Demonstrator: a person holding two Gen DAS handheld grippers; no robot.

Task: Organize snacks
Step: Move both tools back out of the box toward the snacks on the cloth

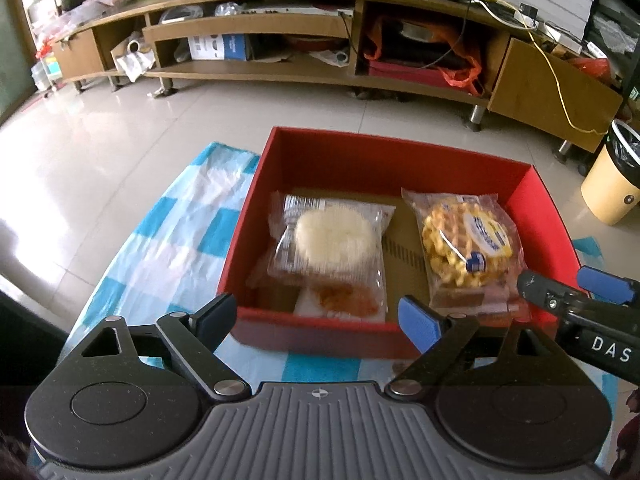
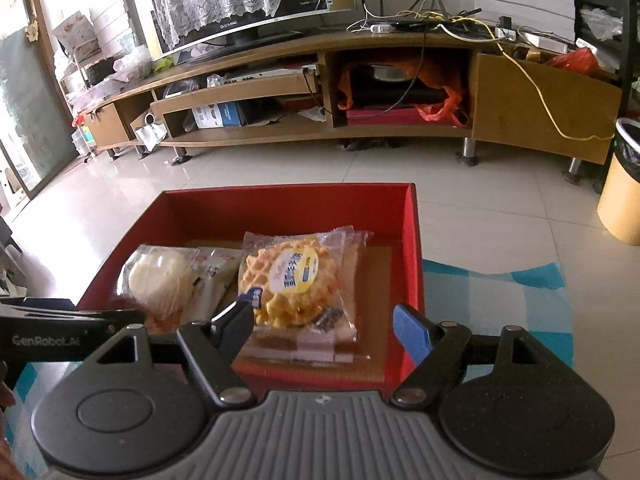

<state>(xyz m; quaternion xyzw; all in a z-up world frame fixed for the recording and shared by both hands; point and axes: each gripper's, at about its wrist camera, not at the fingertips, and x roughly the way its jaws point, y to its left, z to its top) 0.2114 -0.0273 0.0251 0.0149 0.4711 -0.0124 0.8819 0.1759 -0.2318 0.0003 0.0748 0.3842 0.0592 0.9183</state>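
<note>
A red open box (image 1: 384, 152) (image 2: 280, 200) stands on a blue-and-white checked cloth (image 1: 192, 216) (image 2: 500, 300). Inside on the left lies a clear packet with a white round cake (image 1: 334, 236) (image 2: 160, 276), on top of another packet with an orange snack (image 1: 344, 298). On the right lies a packet with a yellow waffle (image 1: 466, 240) (image 2: 294, 282) on other packets. My left gripper (image 1: 318, 320) is open and empty at the box's near wall. My right gripper (image 2: 326, 326) (image 1: 576, 284) is open and empty over the box's near right corner, just before the waffle packet.
A long wooden TV stand (image 1: 320, 32) (image 2: 360, 80) full of clutter runs across the back, beyond a tiled floor (image 1: 120, 128). A yellow waste bin (image 1: 612, 176) (image 2: 622, 192) stands at the right. The cloth's edge lies left of the box.
</note>
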